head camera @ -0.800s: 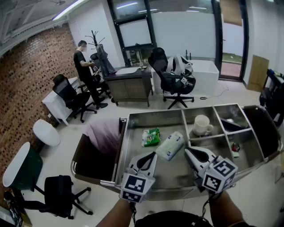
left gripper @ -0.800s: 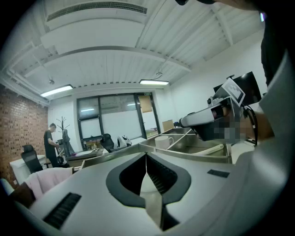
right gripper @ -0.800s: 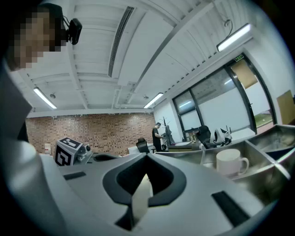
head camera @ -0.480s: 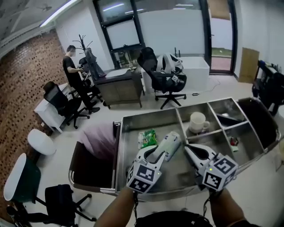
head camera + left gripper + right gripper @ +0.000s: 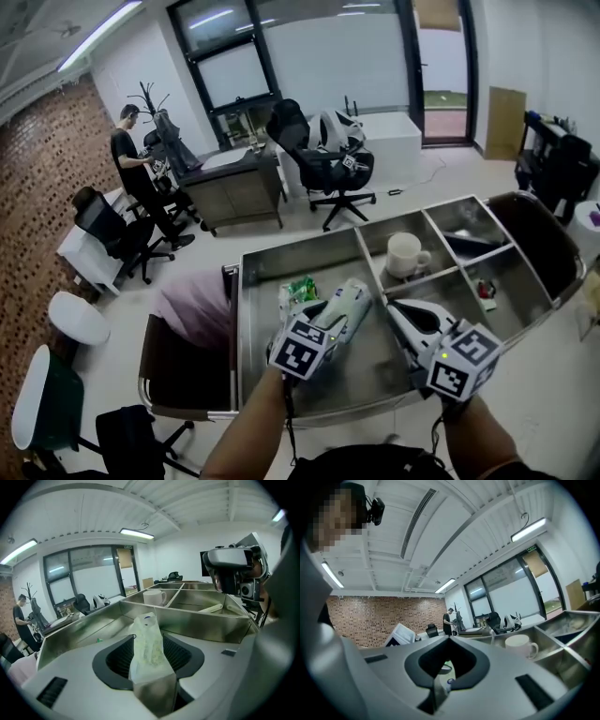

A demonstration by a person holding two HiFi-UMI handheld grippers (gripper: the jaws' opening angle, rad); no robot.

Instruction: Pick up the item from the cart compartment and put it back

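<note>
As viewed down into cart (image 5: 300, 246), large L compartment (image 5: 375, 361): L gripper (image 5: 336, 317), short of target 0.8 s ago, now clamped on soft white pack (image 5: 349, 300), jaws nearly closed w/ film squeezed & bulging between them; pack over compartment floor, by green packet (image 5: 298, 289), lift-off not evident. R gripper (image 5: 401, 314) idle alongside, jaws together, nothing held. Pick-up thus secured, by appearance; raising & setting back in same compartment left to do.

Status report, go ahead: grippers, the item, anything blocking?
Left gripper shut on soft pack, over the cart's big compartment. Right gripper shut, empty, alongside. Green packet close by, not blocking.
</note>
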